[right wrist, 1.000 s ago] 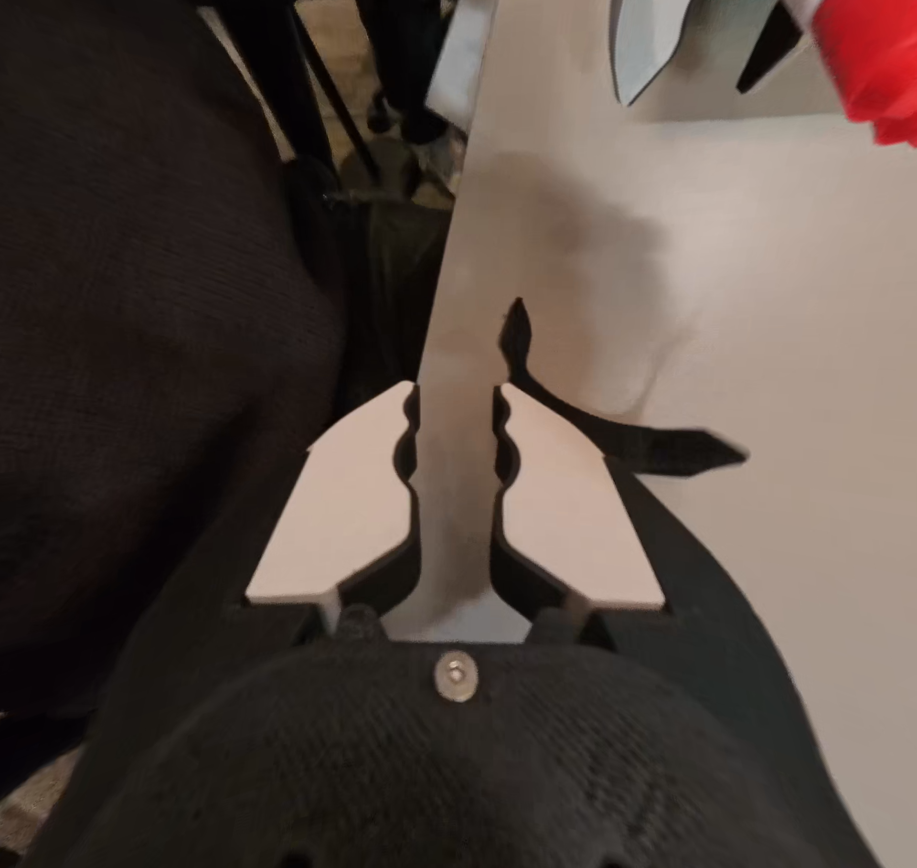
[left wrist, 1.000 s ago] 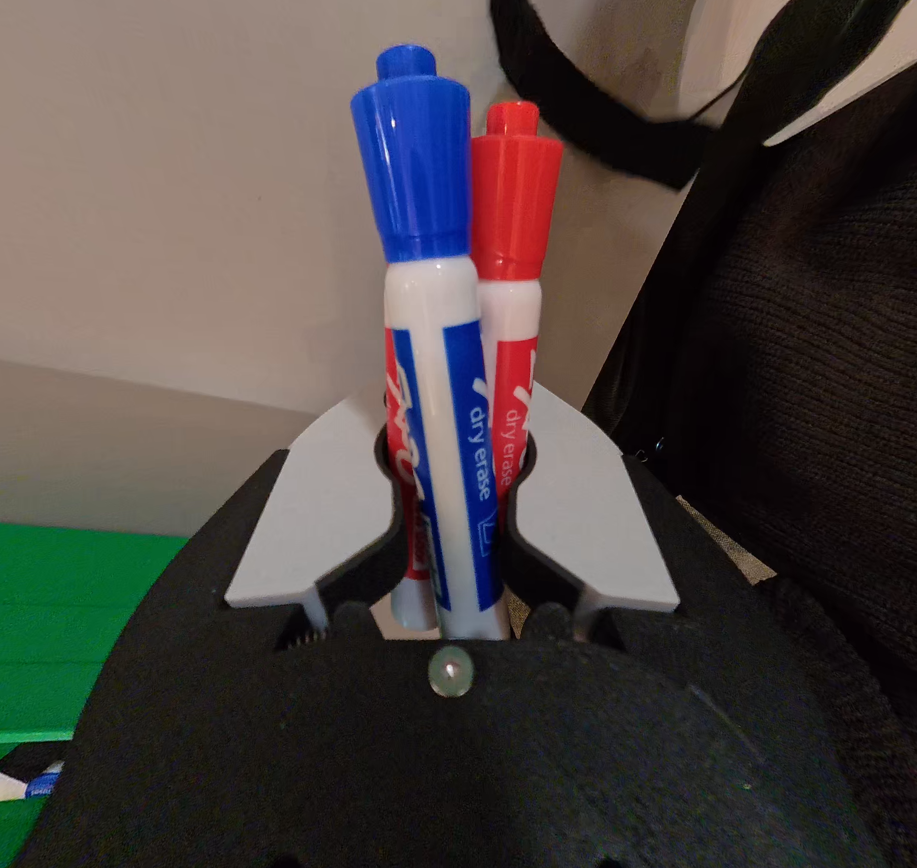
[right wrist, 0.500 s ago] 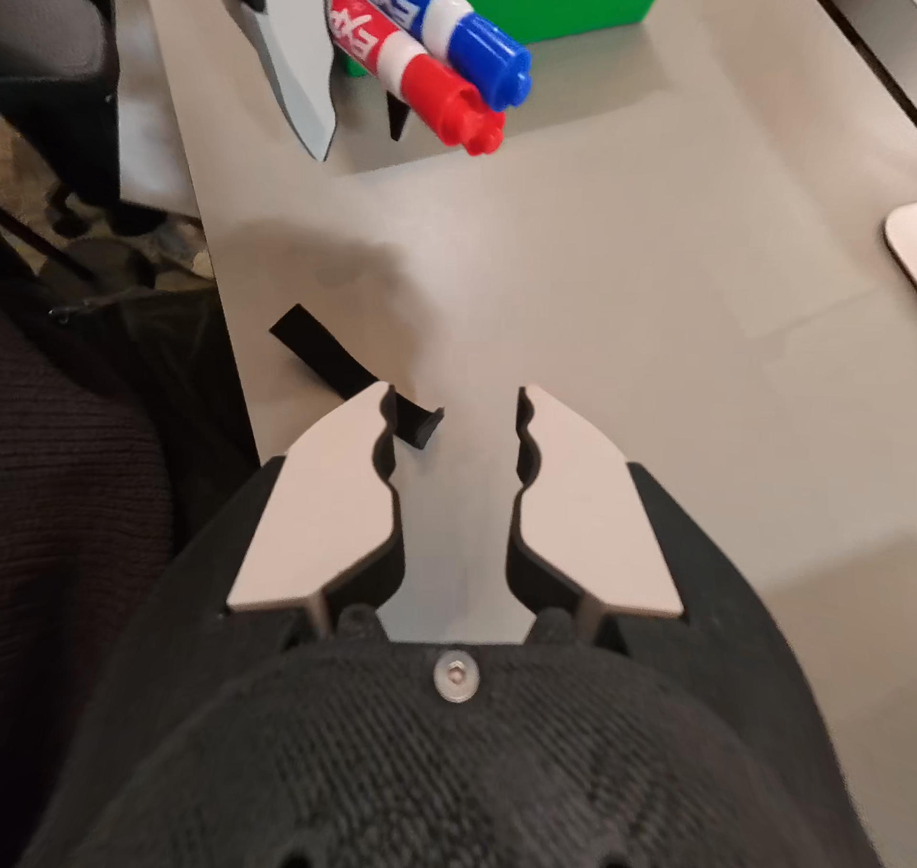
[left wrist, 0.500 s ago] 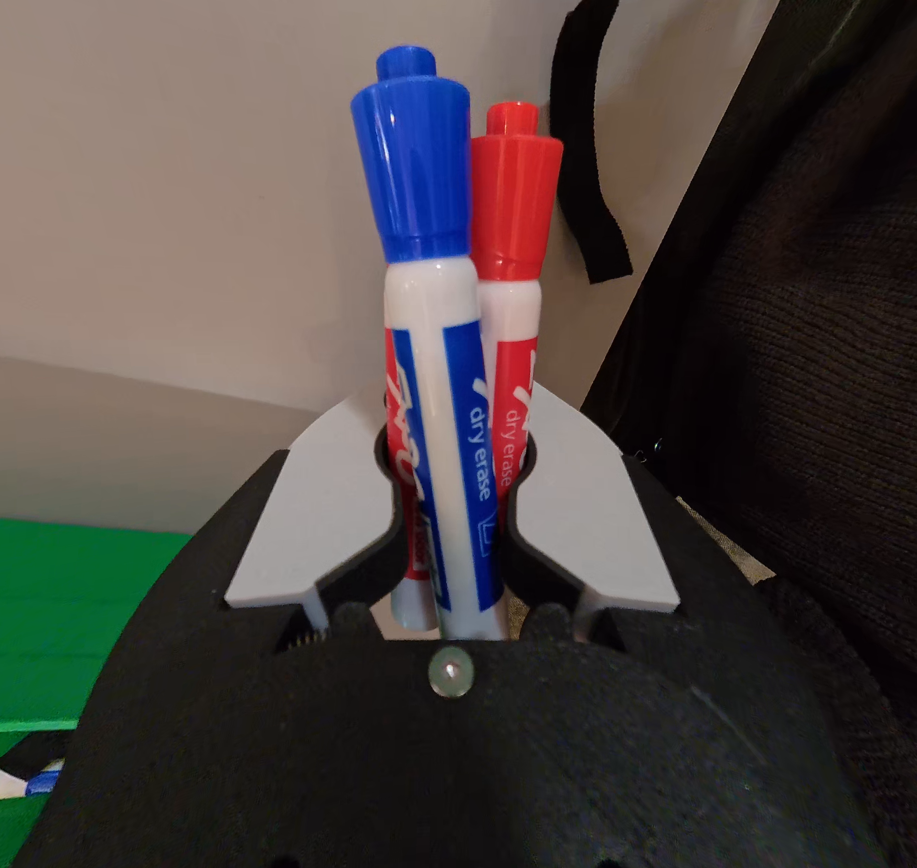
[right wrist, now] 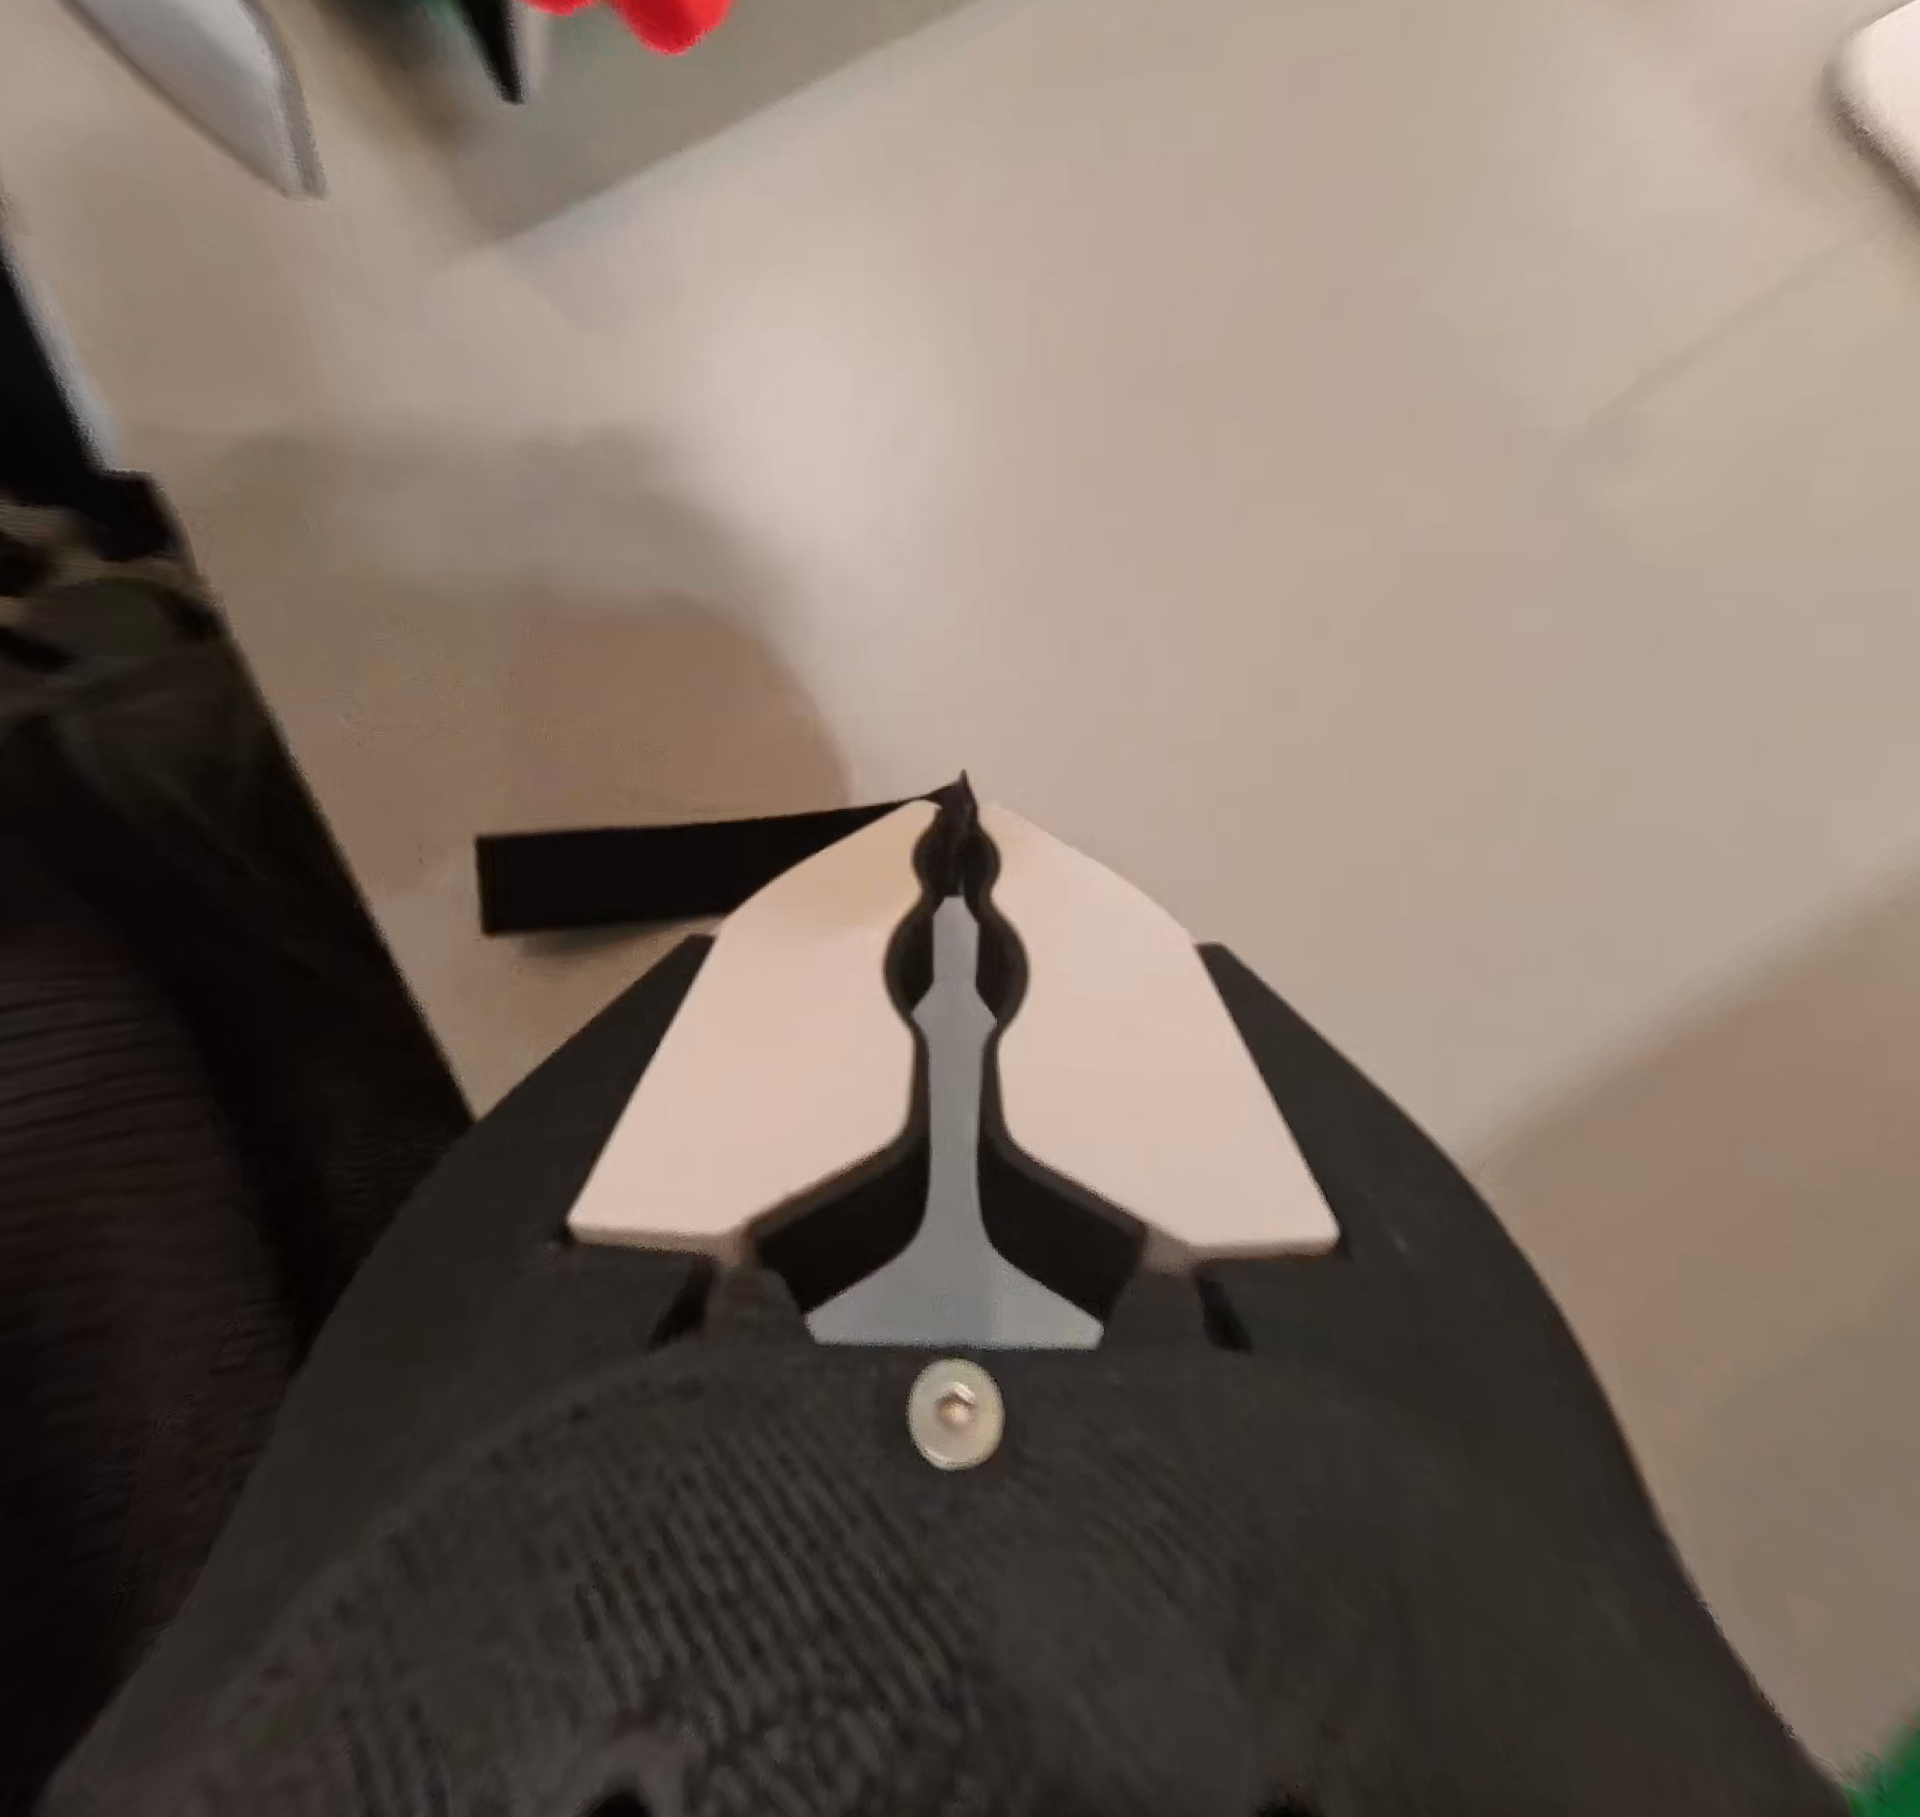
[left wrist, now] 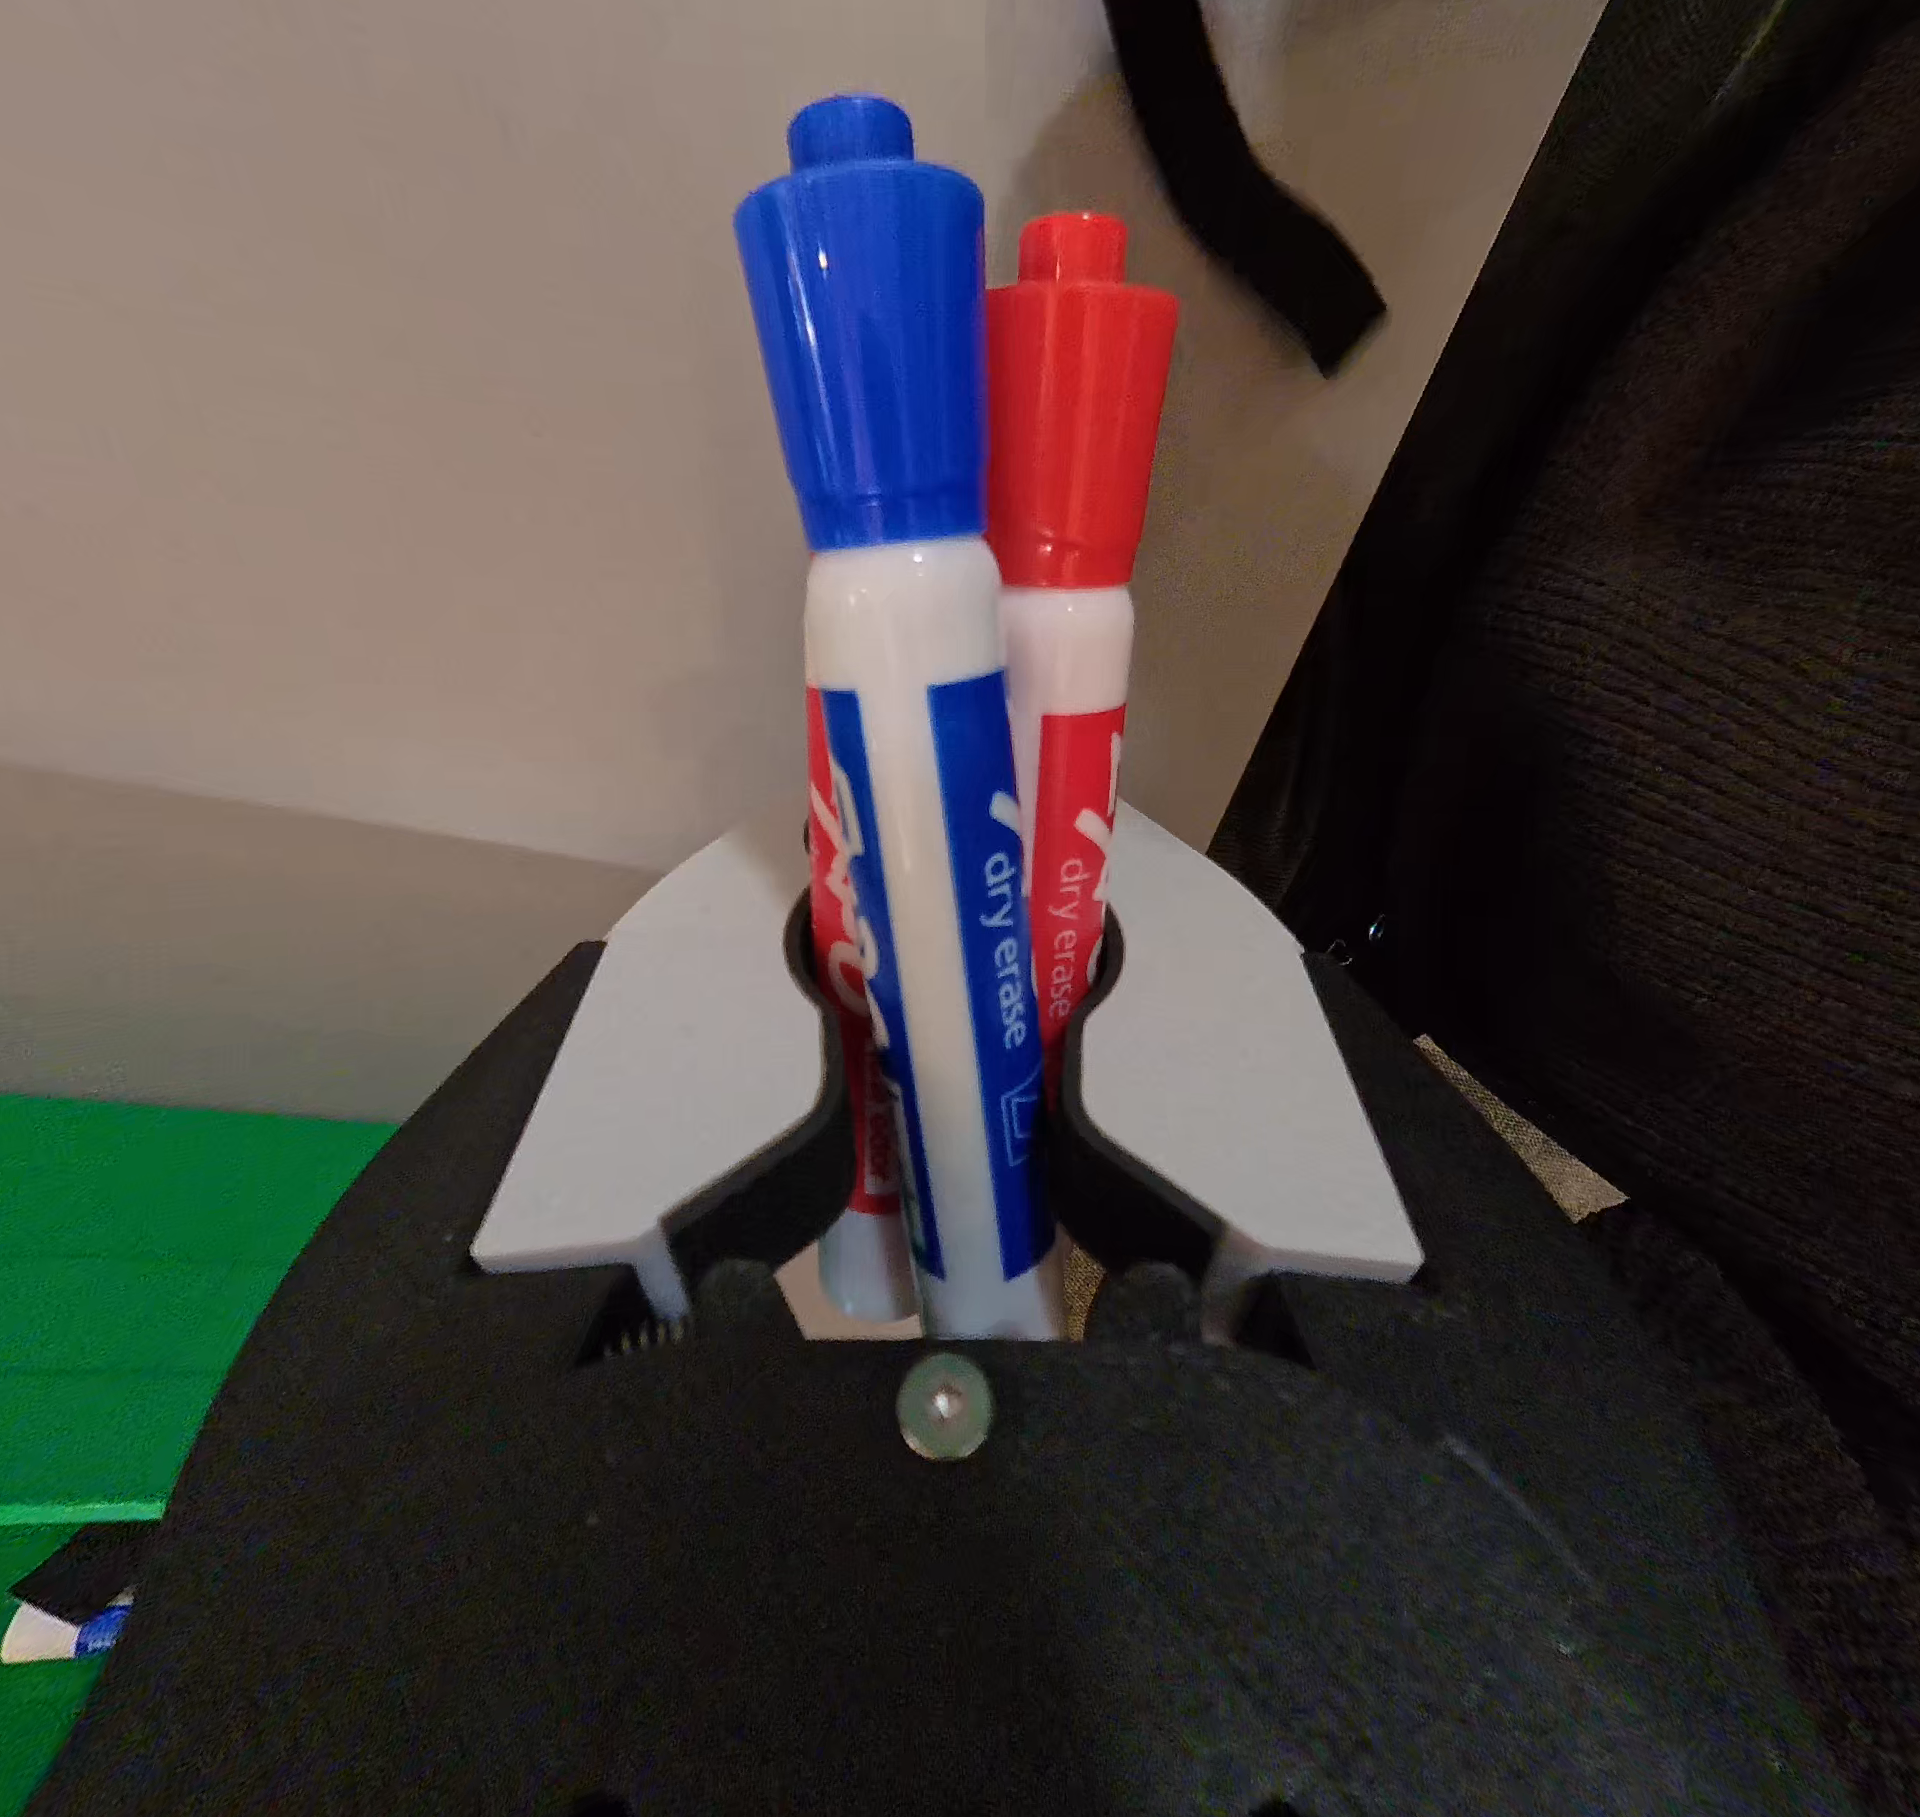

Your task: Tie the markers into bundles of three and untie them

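1. Markers first: the left tool [left wrist: 951, 946] is clenched on two capped dry-erase markers at once, a blue marker [left wrist: 904, 687] in front and a red marker [left wrist: 1075, 541] just behind and to its right, both upright with caps pointing away from the camera.
2. Grip risk, as I judge it: the two barrels share one notch between the fingers and touch each other, so either could roll against the other and slide out if the clench eases or the tool tips sharply.
3. Right tool [right wrist: 961, 837]: its jaws are pressed together at the tips, pinching a thin black strap [right wrist: 665, 874] that lies flat on the beige worktop [right wrist: 1299, 520] and runs off to the left.
4. Only the very tip holds the strap, so a quick pull could let it slip free. Where the strap's far end goes I cannot tell; in the left wrist view a black strap end hangs loose at the upper right, beside a person's dark knitted sleeve [left wrist: 1662, 832].
5. Crowding: in the right wrist view the left tool and the red cap sit at the far left, blurred, above the worktop; the two tools could knock together if both move inward.
6. Elsewhere: a green box [left wrist: 125, 1300] sits at the left, and another marker [left wrist: 62, 1637] lies near its lower edge, mostly hidden.
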`<state>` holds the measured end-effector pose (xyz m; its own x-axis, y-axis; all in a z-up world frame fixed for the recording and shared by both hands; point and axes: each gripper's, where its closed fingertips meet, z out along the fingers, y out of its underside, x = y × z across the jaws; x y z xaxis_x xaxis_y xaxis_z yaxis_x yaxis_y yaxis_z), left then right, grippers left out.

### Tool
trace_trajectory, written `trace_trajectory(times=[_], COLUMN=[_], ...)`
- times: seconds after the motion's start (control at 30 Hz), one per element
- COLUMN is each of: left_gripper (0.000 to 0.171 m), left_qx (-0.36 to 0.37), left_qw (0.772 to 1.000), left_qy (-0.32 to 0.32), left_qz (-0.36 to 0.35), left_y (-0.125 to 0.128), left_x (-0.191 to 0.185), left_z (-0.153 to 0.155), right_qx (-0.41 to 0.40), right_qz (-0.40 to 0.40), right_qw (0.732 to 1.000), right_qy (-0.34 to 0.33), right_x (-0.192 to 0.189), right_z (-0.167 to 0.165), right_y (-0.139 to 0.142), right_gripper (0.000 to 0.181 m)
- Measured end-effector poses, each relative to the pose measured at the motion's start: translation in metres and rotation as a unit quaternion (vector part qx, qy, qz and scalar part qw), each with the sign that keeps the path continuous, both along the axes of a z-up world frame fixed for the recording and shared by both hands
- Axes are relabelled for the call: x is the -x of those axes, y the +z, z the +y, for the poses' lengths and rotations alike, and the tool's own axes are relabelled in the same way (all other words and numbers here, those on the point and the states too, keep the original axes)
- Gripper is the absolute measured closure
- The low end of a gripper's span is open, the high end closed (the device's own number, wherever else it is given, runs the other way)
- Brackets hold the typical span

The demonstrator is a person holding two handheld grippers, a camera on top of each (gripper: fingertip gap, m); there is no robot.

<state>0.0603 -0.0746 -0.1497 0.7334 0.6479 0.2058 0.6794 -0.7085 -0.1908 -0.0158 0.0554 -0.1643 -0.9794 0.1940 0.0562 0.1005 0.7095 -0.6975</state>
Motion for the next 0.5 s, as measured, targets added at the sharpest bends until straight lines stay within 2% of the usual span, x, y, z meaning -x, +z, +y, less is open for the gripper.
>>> trace_trajectory(times=[0.07,0.13,0.2,0.27,0.37,0.47,0.5], left_gripper=[0.128,0.128,0.128,0.128,0.128,0.128,0.128], left_qx=[-0.001,-0.001,-0.001,0.000,0.002,0.005,0.006], left_qw=[1.000,1.000,1.000,1.000,1.000,1.000,1.000], left_qy=[0.000,0.000,-0.002,-0.003,-0.006,-0.011,-0.012], left_qz=[0.000,0.000,-0.001,-0.001,-0.003,-0.003,-0.003], left_y=[0.000,0.000,-0.001,-0.002,-0.002,-0.002,-0.002], left_x=[0.000,0.000,0.000,0.001,0.001,0.000,0.000], left_z=[0.000,-0.001,0.000,0.001,0.004,0.008,0.009], right_qx=[-0.034,-0.107,-0.189,-0.244,-0.276,-0.299,-0.305], right_qz=[0.028,0.022,0.030,0.072,0.075,0.031,0.017], right_qw=[0.999,0.994,0.981,0.966,0.958,0.953,0.952], right_qy=[-0.019,-0.020,-0.024,-0.039,-0.037,-0.040,-0.036], right_x=[0.015,0.021,0.026,0.039,0.045,0.052,0.054], right_z=[0.020,0.047,0.075,0.093,0.092,0.079,0.073], right_y=[0.011,0.015,0.021,0.034,0.035,0.008,-0.002], right_gripper=[0.179,0.179,0.175,0.178,0.178,0.176,0.170])
